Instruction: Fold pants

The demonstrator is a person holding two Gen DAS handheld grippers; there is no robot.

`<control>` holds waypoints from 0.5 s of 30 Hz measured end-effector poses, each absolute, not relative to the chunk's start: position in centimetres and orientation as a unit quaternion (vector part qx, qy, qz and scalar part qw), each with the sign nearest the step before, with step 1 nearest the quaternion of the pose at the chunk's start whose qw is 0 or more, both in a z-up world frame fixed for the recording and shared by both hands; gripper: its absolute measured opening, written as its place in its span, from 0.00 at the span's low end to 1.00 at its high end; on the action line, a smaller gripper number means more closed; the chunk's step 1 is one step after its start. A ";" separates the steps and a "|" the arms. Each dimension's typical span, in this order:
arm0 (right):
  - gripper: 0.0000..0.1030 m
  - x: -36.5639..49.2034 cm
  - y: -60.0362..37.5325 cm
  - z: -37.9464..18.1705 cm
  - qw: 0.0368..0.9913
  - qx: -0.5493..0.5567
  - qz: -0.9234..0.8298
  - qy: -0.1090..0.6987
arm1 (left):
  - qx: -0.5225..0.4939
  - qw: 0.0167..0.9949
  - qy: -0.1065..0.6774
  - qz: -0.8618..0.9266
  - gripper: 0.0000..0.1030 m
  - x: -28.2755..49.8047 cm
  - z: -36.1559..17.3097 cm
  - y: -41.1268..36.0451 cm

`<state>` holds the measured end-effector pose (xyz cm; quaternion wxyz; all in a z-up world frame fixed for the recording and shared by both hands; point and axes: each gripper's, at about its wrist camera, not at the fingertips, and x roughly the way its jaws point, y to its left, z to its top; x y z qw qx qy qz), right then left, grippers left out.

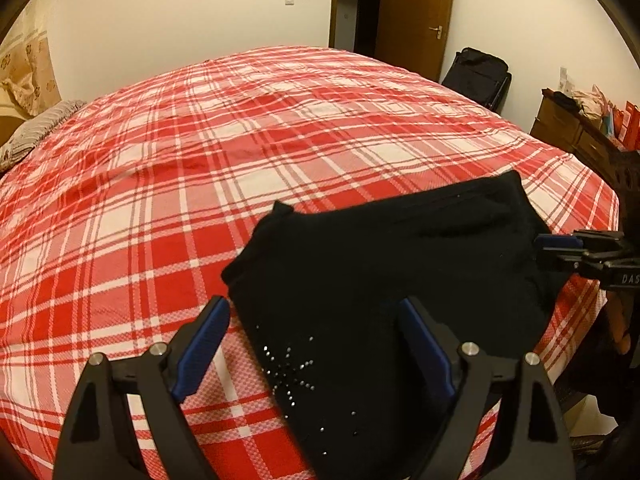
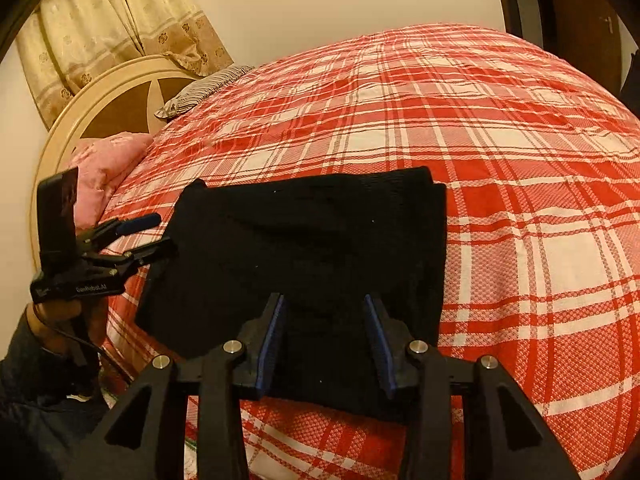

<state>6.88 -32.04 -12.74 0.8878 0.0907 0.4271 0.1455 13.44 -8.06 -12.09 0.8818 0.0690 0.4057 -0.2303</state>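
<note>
Black pants [image 1: 380, 264] lie folded into a compact rectangle on the red plaid bed, with small rhinestone studs near the front edge. They also show in the right wrist view [image 2: 312, 248]. My left gripper [image 1: 314, 308] is open, its blue pads spread over the near left edge of the pants, holding nothing. It shows from the side in the right wrist view [image 2: 154, 234]. My right gripper [image 2: 324, 302] is open above the near edge of the pants, empty. It shows at the right edge of the left wrist view [image 1: 548, 250].
The red plaid bed cover [image 1: 200, 184] stretches far and left. A striped pillow [image 1: 36, 132] and a pink pillow [image 2: 104, 164] lie by the round headboard [image 2: 80, 120]. A wooden door [image 1: 416, 12], a black suitcase [image 1: 476, 76] and a cluttered dresser [image 1: 576, 128] stand beyond the bed.
</note>
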 end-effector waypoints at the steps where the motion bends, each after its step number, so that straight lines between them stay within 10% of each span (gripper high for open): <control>1: 0.42 6.9 -32.0 -12.8 0.888 0.087 0.145 0.429 | 0.070 0.882 0.404 -0.231 0.86 13.5 -11.9 -8.1; 15: 0.42 3.9 -35.6 -10.8 0.898 0.131 0.124 0.401 | 0.132 0.876 0.366 -0.285 0.89 14.5 -8.1 -14.8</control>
